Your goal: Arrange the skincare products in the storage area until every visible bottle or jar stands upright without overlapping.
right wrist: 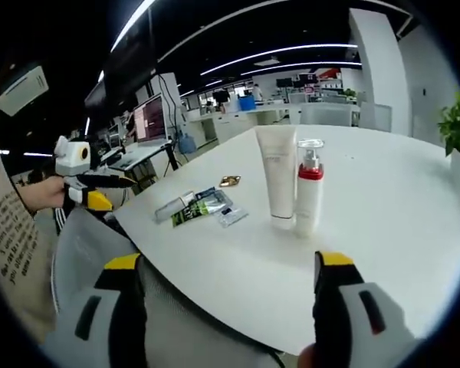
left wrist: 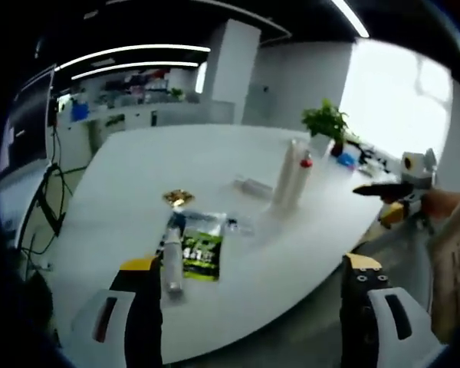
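A white tube [right wrist: 276, 172] stands upright on the white table [right wrist: 383, 230], with a white pump bottle with a red collar [right wrist: 308, 192] upright right beside it; the same tube [left wrist: 286, 175] and pump bottle [left wrist: 301, 182] appear in the left gripper view. A slim silver tube [left wrist: 172, 257] lies flat next to a green-and-black sachet [left wrist: 202, 253]; the lying tube [right wrist: 172, 205] and sachet [right wrist: 195, 208] show again in the right gripper view. My left gripper [left wrist: 257, 295] is open, short of the table edge. My right gripper [right wrist: 230, 291] is open too, holding nothing.
A small gold packet [left wrist: 178, 198] and a clear flat packet [left wrist: 253, 186] lie on the table. A potted plant [left wrist: 326, 123] stands at the far edge. The other gripper [right wrist: 80, 180] comes in from the left. A person's printed garment [right wrist: 8, 238] is close by. Desks and monitors fill the background.
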Tool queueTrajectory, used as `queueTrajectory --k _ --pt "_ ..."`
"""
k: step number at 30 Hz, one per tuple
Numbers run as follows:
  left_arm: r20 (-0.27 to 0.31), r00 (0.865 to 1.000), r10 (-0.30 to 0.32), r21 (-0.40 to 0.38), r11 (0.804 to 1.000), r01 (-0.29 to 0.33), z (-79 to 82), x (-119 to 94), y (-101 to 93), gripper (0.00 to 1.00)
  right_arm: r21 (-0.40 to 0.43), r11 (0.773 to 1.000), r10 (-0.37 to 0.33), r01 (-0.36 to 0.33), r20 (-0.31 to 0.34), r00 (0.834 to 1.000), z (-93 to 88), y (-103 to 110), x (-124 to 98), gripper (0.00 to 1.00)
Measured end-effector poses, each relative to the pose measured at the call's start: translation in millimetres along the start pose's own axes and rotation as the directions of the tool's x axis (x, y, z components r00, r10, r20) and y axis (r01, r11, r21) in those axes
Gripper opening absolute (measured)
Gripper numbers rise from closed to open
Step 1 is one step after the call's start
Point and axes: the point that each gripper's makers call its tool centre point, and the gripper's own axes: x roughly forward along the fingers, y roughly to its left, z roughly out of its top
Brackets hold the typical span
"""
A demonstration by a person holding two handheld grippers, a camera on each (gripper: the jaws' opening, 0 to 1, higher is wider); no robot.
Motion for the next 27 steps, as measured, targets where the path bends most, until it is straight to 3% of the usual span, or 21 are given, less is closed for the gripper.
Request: queueTrajectory --k 6,12,27 --pt "0.007 1.000 0.006 0.005 1.000 -0.006 0.6 1 2.8 0.95 -0.016 1.000 0.003 -0.003 -0.015 1.000 5.1 -1 3 0.94" --pt "0.006 1.000 0.005 0.025 1.000 -0.005 -2.3 1 3.4 0.95 -0.018 1.000 0.001 -0.001 -0.012 1.000 22.4 -8 3 0.97" --pt "0.008 1.000 0.008 0.024 1.000 -0.008 -4.1 1 8.5 0.92 -0.133 0.990 -0.035 0.046 0.079 0.996 127.8 -55 16 0.96"
